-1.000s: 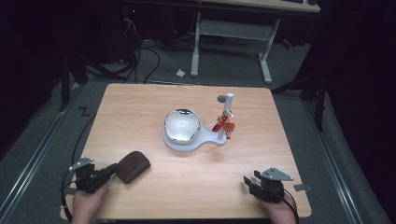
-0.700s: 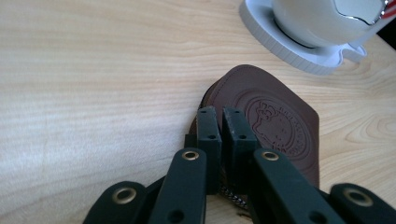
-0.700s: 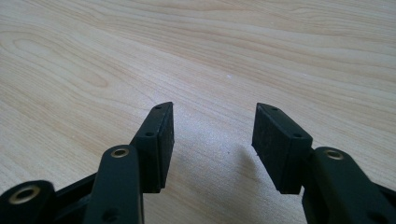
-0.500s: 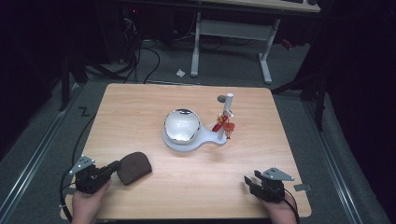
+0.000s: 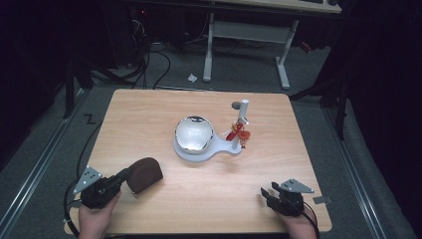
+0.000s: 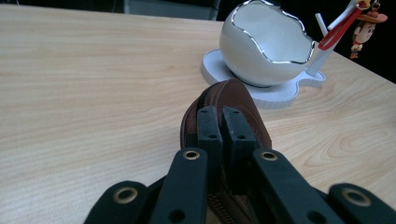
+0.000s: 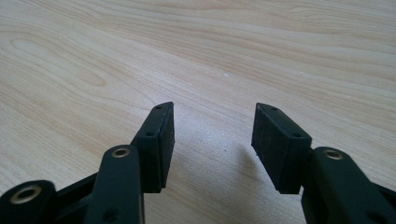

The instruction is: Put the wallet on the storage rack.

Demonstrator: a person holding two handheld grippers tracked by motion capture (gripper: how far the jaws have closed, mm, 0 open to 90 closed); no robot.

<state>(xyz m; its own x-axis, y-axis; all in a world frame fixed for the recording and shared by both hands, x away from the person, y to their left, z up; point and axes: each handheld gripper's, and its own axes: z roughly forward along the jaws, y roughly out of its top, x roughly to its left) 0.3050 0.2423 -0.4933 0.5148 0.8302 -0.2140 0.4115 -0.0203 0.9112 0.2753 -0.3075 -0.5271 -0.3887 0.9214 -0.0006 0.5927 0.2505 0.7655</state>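
Note:
A brown zippered pouch (image 5: 145, 174) lies on the wooden table (image 5: 149, 114) at the front left. My left gripper (image 5: 127, 175) is shut on its near edge; in the left gripper view the two jaws (image 6: 222, 116) press together over the pouch (image 6: 236, 91). My right gripper (image 5: 264, 193) rests at the front right, open, with bare wood between its jaws (image 7: 212, 126). A white egg-shaped bowl (image 5: 194, 133) with a silver rim sits on a white stand (image 5: 219, 151) at the table's middle, beyond the pouch (image 6: 266, 46).
A white post on the stand carries a small red figurine (image 5: 240, 133) on a red strap, seen at the upper right of the left gripper view (image 6: 364, 28). A small grey disc (image 5: 235, 105) lies behind the post. Desk legs and cables stand on the floor beyond the table.

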